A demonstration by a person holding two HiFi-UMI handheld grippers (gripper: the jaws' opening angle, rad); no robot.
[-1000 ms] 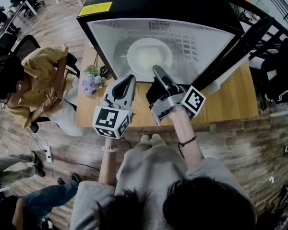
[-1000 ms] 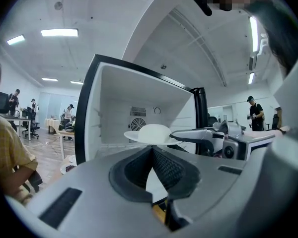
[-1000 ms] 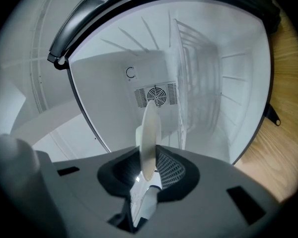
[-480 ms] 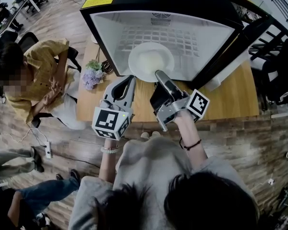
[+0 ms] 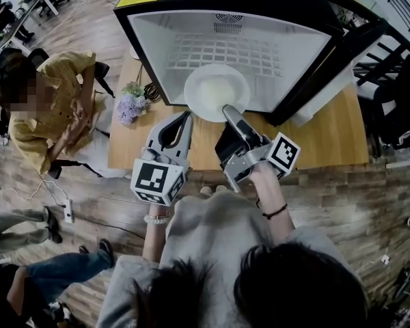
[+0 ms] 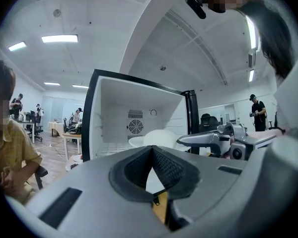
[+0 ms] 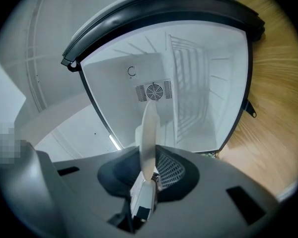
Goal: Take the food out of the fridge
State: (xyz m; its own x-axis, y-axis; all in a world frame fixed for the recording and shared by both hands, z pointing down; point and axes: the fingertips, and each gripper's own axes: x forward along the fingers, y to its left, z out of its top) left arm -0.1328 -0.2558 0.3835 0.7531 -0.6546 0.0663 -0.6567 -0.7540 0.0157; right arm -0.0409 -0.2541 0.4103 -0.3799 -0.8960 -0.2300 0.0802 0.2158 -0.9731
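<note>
A white plate (image 5: 208,101) carrying a pale domed piece of food (image 5: 215,86) sits at the mouth of the open black mini fridge (image 5: 142,46), its near rim over the front lip. My right gripper (image 5: 227,109) is shut on that near rim. In the right gripper view the plate (image 7: 149,128) stands edge-on between the pads. My left gripper (image 5: 187,117) hovers just left of the plate with its tips together and nothing in them. The left gripper view shows the plate (image 6: 159,137) and the right gripper (image 6: 198,139) ahead of the left gripper (image 6: 151,149).
The fridge stands on a wooden table (image 5: 328,145) with its door (image 5: 335,67) swung open to the right. A bunch of lilac flowers (image 5: 130,106) lies at the table's left edge. A seated person in a yellow shirt (image 5: 51,108) is left of the table.
The plate has slid from deeper inside the fridge out to its front lip, held by the right gripper. Both grippers have drawn back a little towards me.
</note>
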